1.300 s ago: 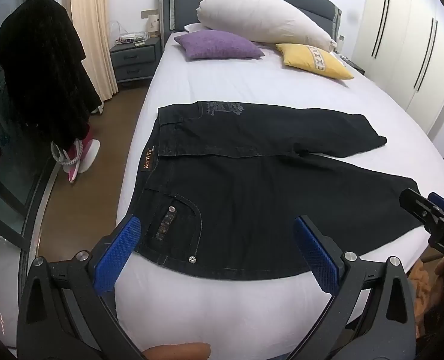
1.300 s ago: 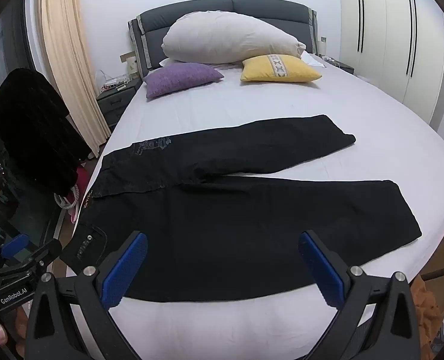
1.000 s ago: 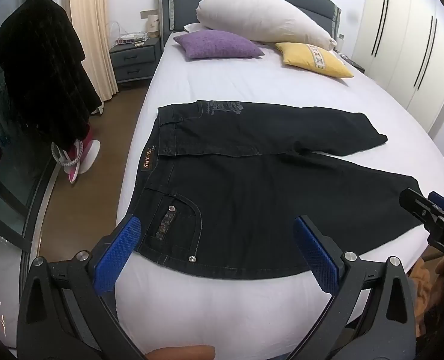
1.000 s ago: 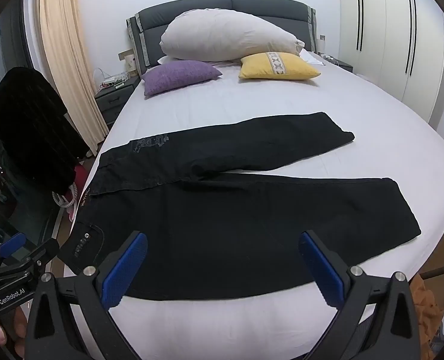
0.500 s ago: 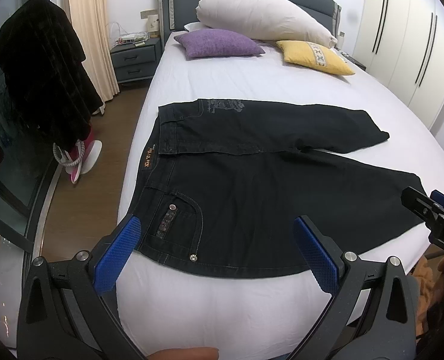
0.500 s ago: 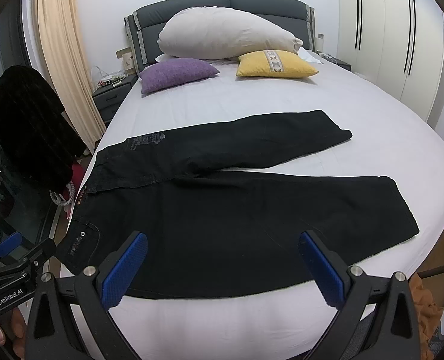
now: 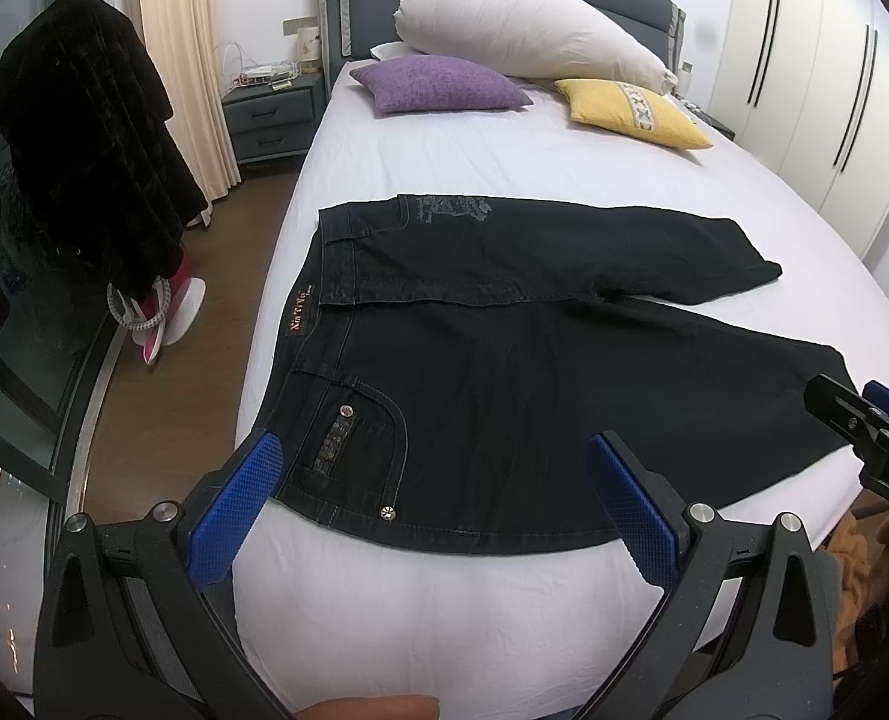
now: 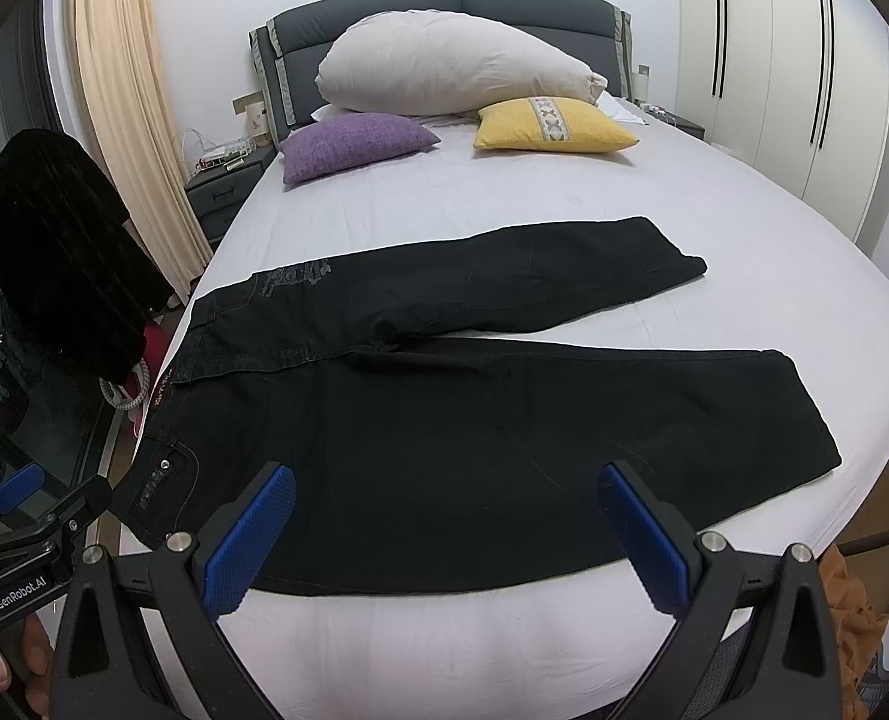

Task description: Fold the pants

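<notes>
Pants point(image 7: 534, 372) of dark denim lay flat across the bed point(image 7: 504, 162), legs splayed, likely limp yet weighty and best pinched at the waistband and a hem, while the left gripper point(image 7: 429, 501) and right gripper point(image 8: 444, 531) hung spread wide, holding nothing

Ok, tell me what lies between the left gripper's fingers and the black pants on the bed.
Only bare white bedsheet: the left wrist view shows nothing else between the open left gripper and the black denim pants.
</notes>
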A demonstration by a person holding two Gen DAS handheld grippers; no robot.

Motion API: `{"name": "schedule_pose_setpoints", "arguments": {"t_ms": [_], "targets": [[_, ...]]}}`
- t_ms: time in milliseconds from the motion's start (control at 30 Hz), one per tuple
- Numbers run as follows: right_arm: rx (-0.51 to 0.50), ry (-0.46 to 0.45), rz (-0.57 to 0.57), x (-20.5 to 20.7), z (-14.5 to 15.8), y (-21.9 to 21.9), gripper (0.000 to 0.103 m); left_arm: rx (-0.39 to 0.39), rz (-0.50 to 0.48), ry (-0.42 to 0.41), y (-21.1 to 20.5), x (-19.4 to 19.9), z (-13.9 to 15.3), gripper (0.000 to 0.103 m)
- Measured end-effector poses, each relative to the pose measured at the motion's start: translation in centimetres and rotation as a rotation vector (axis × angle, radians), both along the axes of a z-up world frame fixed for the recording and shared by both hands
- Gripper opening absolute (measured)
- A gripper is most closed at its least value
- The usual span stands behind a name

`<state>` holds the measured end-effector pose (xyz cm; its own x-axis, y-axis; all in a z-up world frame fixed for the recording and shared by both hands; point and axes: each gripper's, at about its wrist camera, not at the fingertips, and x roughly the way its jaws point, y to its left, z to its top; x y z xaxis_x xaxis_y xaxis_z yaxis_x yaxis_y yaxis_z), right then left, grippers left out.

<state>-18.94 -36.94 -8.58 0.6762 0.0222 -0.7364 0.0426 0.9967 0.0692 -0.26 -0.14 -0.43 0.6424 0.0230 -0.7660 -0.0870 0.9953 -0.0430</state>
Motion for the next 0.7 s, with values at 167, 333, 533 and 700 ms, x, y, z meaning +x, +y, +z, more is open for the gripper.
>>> {"name": "schedule_pose_setpoints", "arguments": {"t_ms": [167, 333, 533, 700], "targets": [[0.0, 0.002, 0.0, 0.0, 0.01, -0.03, 0.103, 0.001, 0.0, 0.002, 0.0, -0.01, -0.03, 0.103], [0.001, 0.002, 0.0, 0.04, -0.17, 0.0, 0.103, 0.001, 0.002, 0.005, 0.22, -0.07, -0.17, 0.103], [0.001, 0.004, 0.0, 0.05, -0.17, -0.02, 0.103, 0.001, 0.001, 0.005, 0.18, -0.07, -0.2, 0.103], [0.001, 0.004, 0.0, 0.05, -0.17, -0.04, 0.103, 0.002, 0.001, 0.006, 0.17, -0.08, -0.23, 0.103]]}}
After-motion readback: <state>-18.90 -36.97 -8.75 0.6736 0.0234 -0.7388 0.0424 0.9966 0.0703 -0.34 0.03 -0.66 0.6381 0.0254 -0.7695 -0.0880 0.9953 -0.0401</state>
